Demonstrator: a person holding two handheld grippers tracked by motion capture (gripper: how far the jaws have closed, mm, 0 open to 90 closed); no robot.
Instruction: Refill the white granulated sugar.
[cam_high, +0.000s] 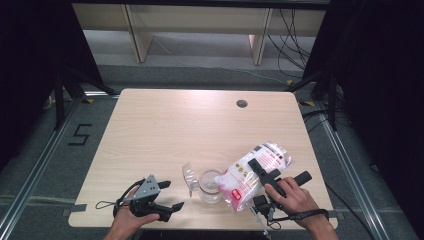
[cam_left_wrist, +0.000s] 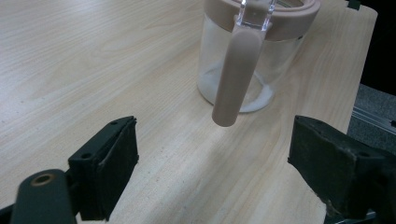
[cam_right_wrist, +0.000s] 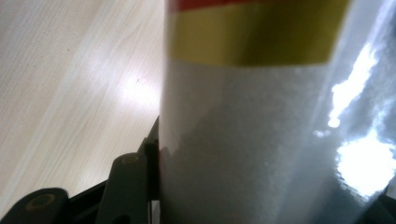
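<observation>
Pale wood table (cam_high: 165, 130), grey floor; right tool (cam_high: 260, 172) clenches bag (cam_high: 250, 175); left tool (cam_high: 167, 197) released.

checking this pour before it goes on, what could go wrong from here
1. The bag of white powder is tilted over the glass jar in the right gripper; its mouth looks wider than the jar's opening, so powder may spill onto the table.
2. The left gripper is open and short of the jar's handle, so nothing steadies the jar; a nudge from the bag could shift or tip it.
</observation>
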